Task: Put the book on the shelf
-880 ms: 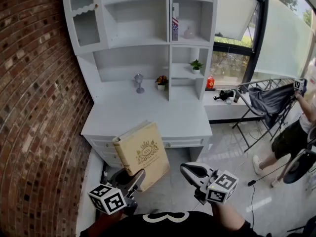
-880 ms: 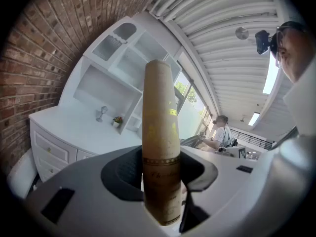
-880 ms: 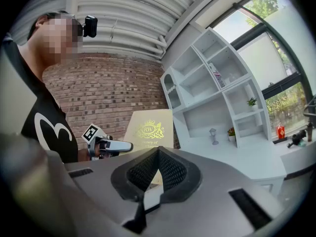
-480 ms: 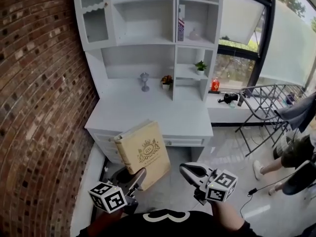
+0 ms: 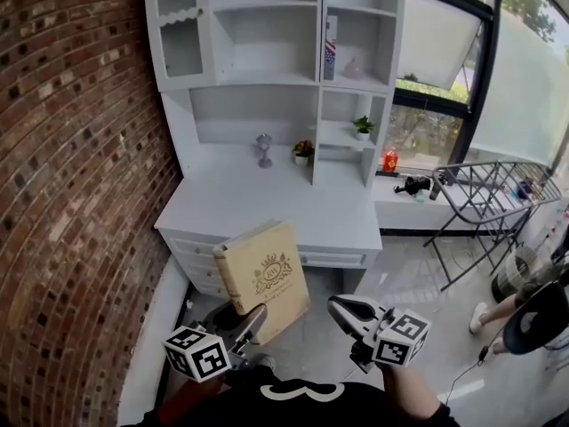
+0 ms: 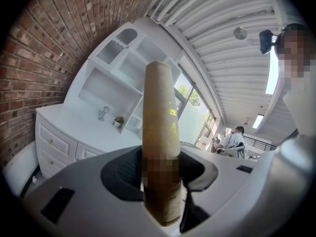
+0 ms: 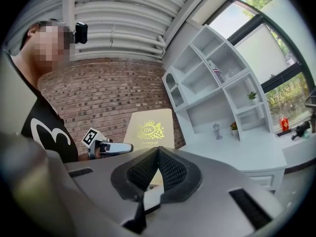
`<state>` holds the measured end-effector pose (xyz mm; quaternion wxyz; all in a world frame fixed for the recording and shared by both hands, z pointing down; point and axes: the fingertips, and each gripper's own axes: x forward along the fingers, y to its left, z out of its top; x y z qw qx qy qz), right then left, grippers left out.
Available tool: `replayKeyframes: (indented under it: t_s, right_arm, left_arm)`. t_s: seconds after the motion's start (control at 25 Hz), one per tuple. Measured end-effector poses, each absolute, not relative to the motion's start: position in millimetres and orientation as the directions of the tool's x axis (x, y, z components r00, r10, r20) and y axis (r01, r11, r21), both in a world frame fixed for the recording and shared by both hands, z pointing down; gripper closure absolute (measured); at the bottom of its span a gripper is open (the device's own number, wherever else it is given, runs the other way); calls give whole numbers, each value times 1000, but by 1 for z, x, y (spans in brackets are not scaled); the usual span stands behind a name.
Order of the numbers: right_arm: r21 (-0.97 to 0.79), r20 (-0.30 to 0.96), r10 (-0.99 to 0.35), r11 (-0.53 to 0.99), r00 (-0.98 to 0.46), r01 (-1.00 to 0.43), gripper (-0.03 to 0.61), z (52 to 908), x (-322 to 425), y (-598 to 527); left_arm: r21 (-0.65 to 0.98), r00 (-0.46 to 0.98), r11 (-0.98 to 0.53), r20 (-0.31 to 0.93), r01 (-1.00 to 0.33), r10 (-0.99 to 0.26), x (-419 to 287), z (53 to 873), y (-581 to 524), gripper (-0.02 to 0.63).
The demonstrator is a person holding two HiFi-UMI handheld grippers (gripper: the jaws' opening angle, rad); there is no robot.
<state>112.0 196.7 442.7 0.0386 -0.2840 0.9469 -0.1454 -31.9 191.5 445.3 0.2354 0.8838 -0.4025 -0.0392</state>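
Note:
A thick tan book [image 5: 263,274] with a gold crest on its cover stands tilted in front of the white desk [image 5: 267,205]. My left gripper [image 5: 249,320] is shut on its lower edge. In the left gripper view the book's spine [image 6: 159,127] rises straight up between the jaws of the left gripper [image 6: 160,177]. My right gripper [image 5: 338,307] hovers to the book's right, apart from it, shut and with nothing in it. The right gripper view shows the right gripper [image 7: 158,154] with its pads together and the book's cover [image 7: 150,127] behind. The white shelf unit [image 5: 267,52] stands on the desk.
A red brick wall [image 5: 80,194] runs along the left. The shelves hold a few books [image 5: 331,50], a small plant [image 5: 362,127] and a flower pot [image 5: 304,151]; a goblet [image 5: 264,148] stands on the desk. At right are a drying rack [image 5: 484,194] and a person [image 5: 524,305].
The head view has swung a little left, so the shelf unit sits further right in frame. The person at right has moved toward the edge. Book and grippers keep their places.

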Motion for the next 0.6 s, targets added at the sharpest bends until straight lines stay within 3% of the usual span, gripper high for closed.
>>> replayKeyframes:
  t_s: [0.6]
  right_arm:
    - [-312, 16, -558, 785, -830, -535, 568, 449, 104, 133]
  left_arm:
    - [468, 687, -567, 127, -677, -716, -40, 462, 124, 430]
